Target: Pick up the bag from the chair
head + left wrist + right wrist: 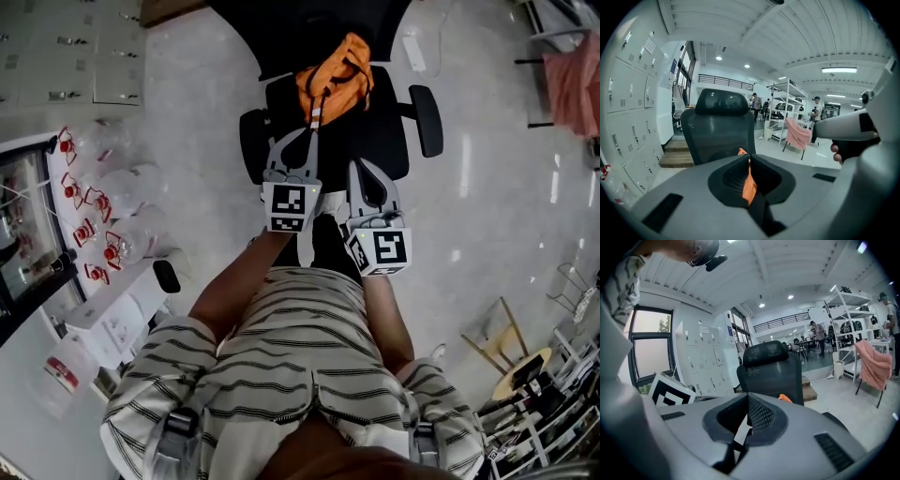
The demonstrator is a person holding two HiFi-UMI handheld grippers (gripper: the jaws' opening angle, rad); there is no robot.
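While crumpled orange bag (335, 80) sits on chair (384, 141) | left hand-held gripper (313, 129) pinches strap (749, 185)

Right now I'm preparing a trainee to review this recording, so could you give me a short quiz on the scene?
1. Multiple choice: what is between the jaws of the left gripper?
A) nothing
B) the orange strap of the bag
C) an armrest

2. True or false: the right gripper is also clamped on the bag.

3. Fill in: the body of the bag lies on the seat of a black ____.

Key:
1. B. The jaws are closed on the strap.
2. False. Its jaws are together with nothing between them.
3. chair
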